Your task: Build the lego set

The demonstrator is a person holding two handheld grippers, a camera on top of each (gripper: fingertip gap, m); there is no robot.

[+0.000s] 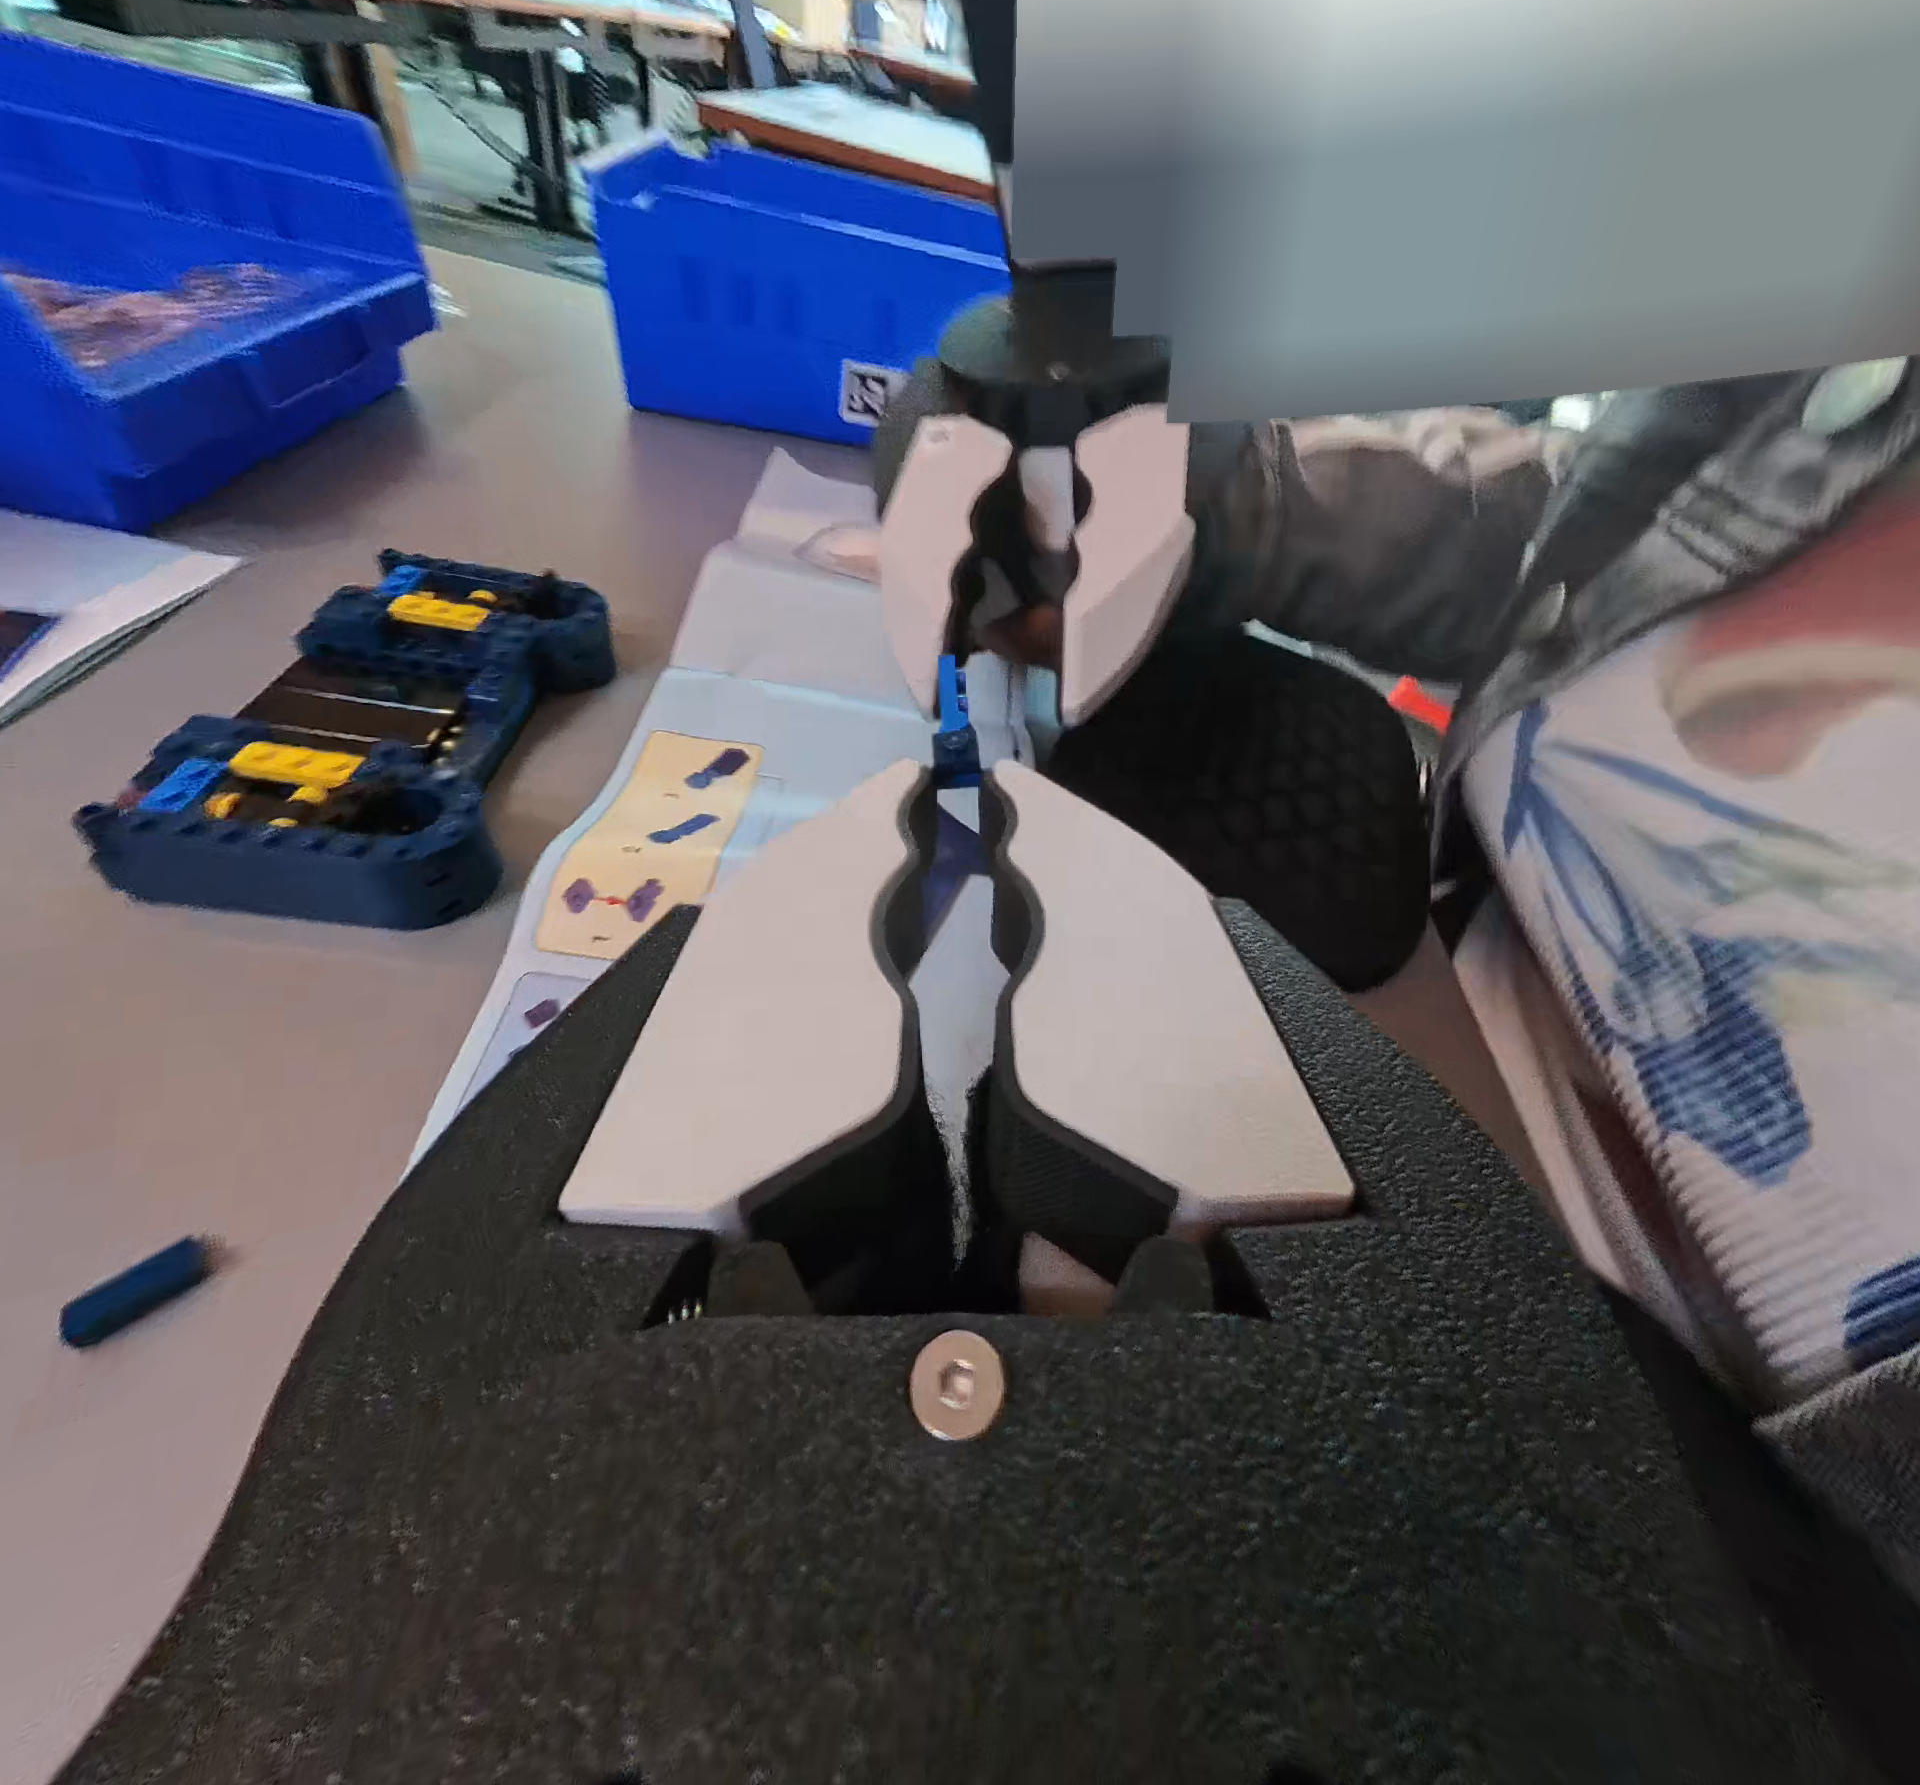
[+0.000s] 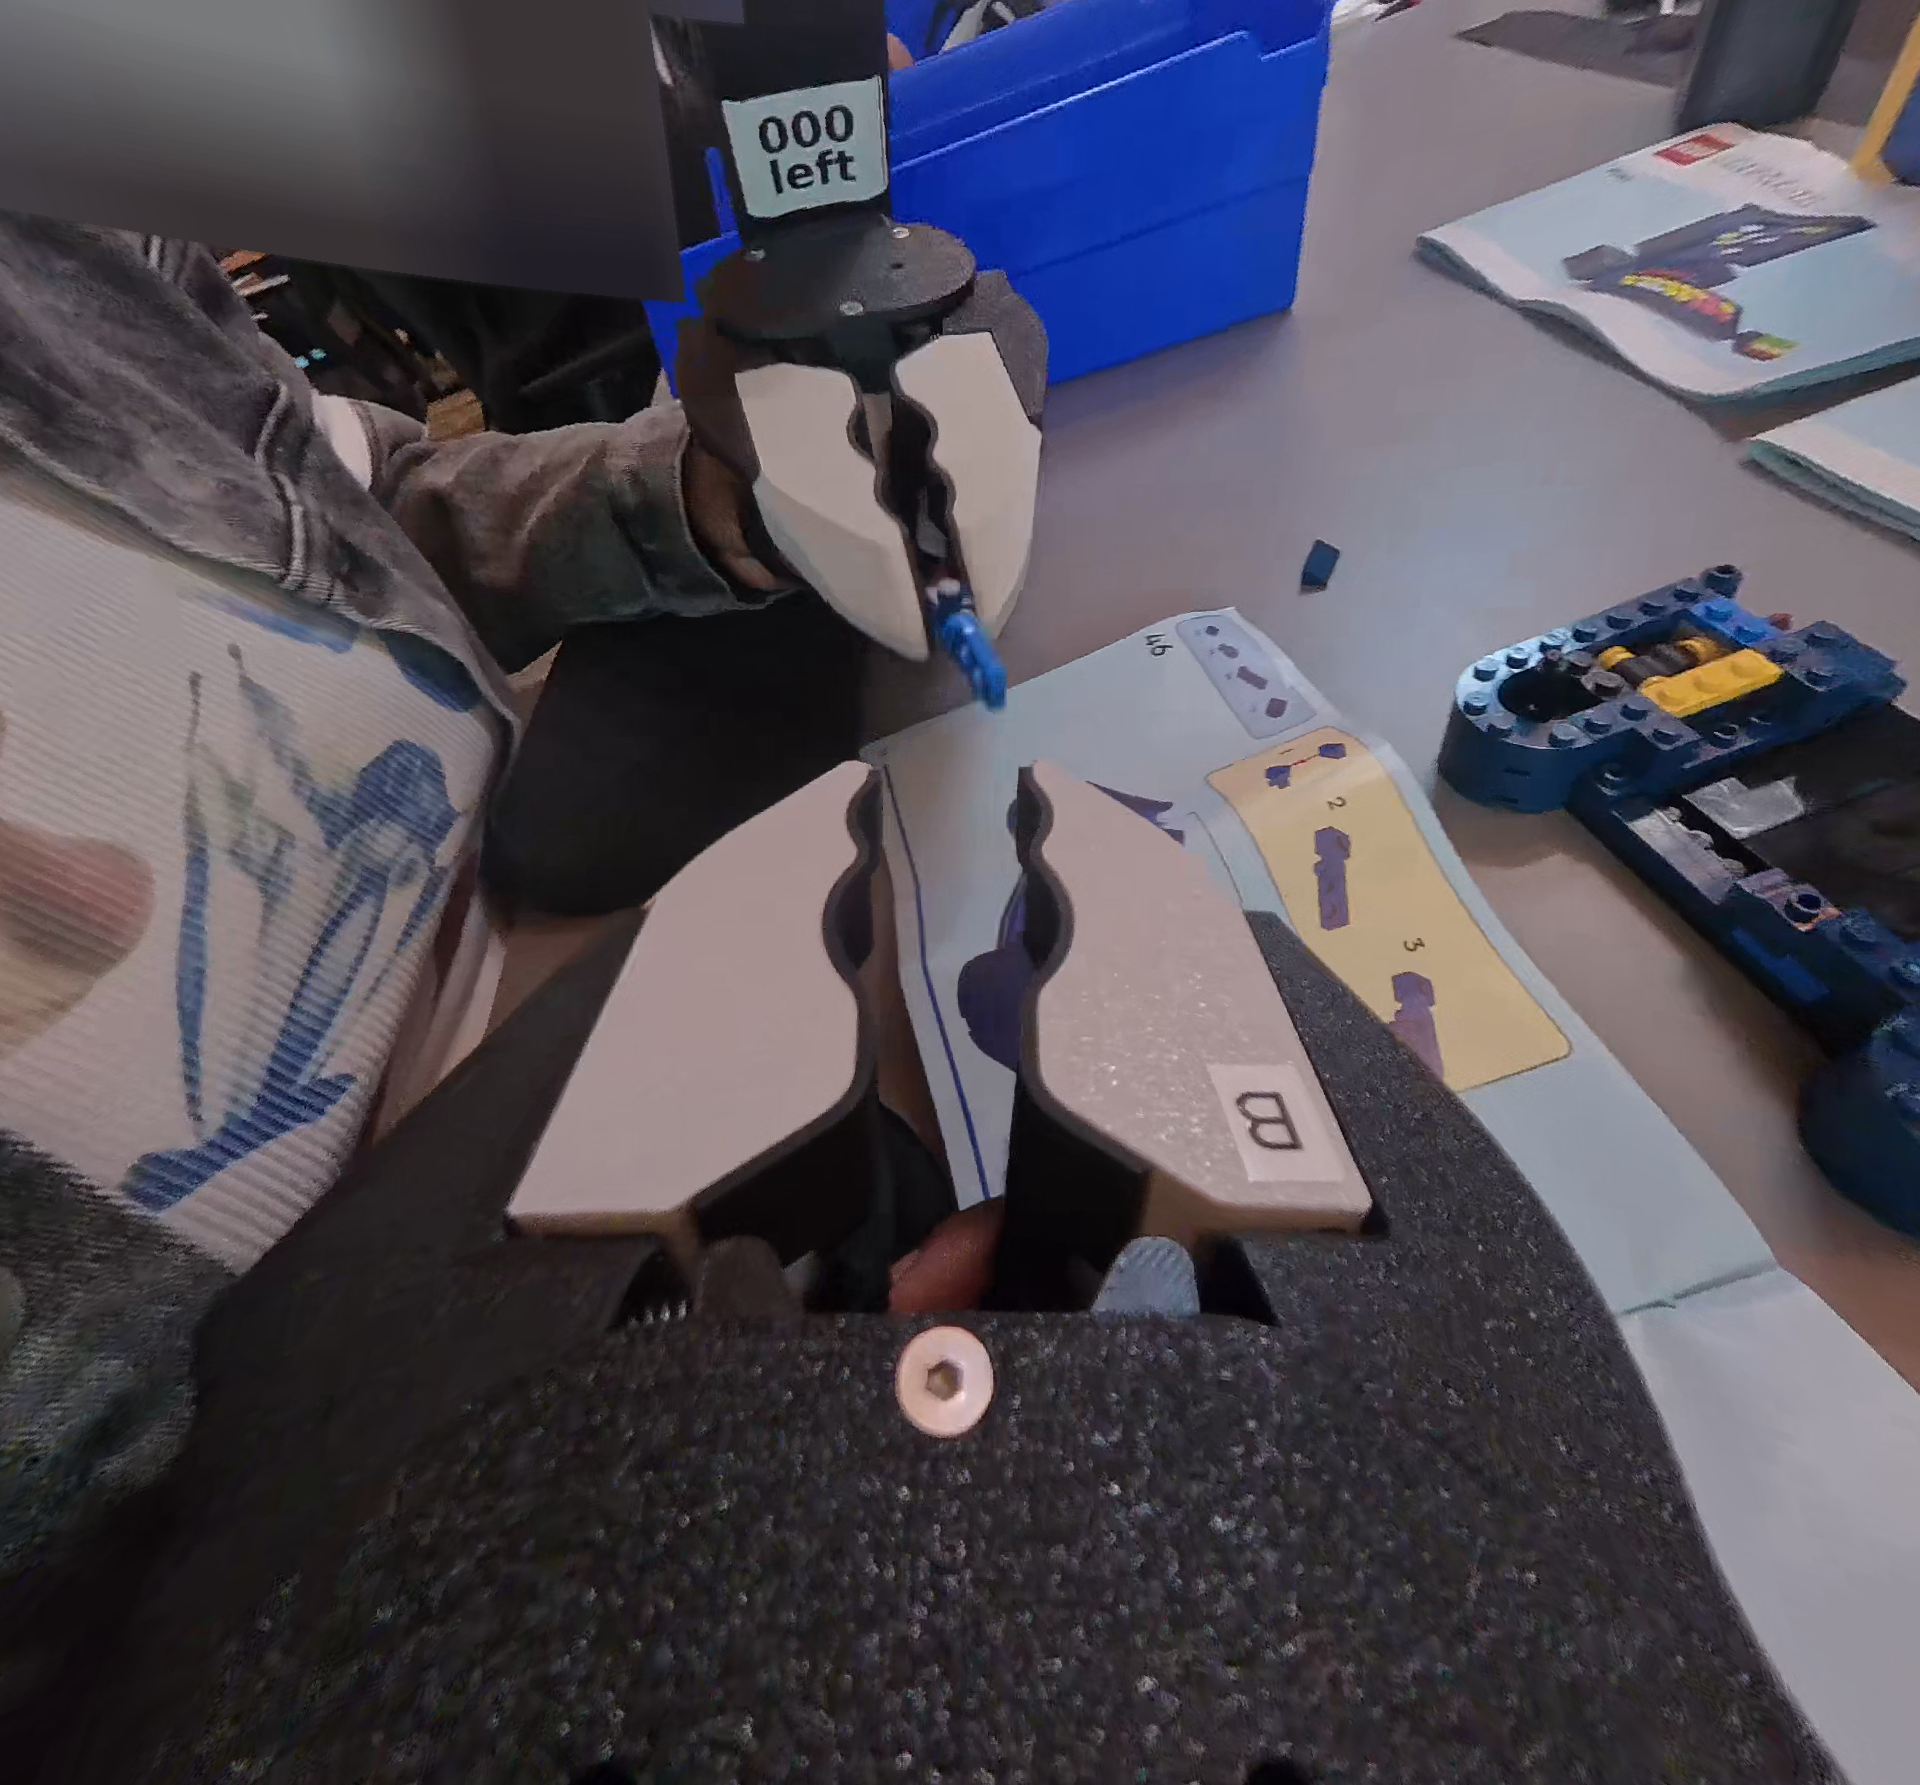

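Two grippers, each with pale angular fingers on a grainy black body, met over the open booklet [image 2: 1091, 696]. Left gripper [image 1: 956, 779] was nearly closed, its tips pinching one small blue brick piece [image 1: 954, 743] that stuck out forward. Right gripper [image 2: 951, 779] stood partly open with nothing between its wavy-edged pads, just short of that piece [image 2: 971, 660] and above the booklet's corner. Beside the booklet lay one dark blue studded model [image 2: 1683, 759] with yellow plates [image 2: 1714, 675] set in it, and one loose dark blue brick [image 2: 1320, 563] beyond the booklet. Two blue plastic bins [image 1: 187, 281] [image 1: 790, 281] stood farther back on the smooth grey table [image 2: 1351, 468], and two closed booklets [image 2: 1683, 260] [image 2: 1849, 468] lay past the model.
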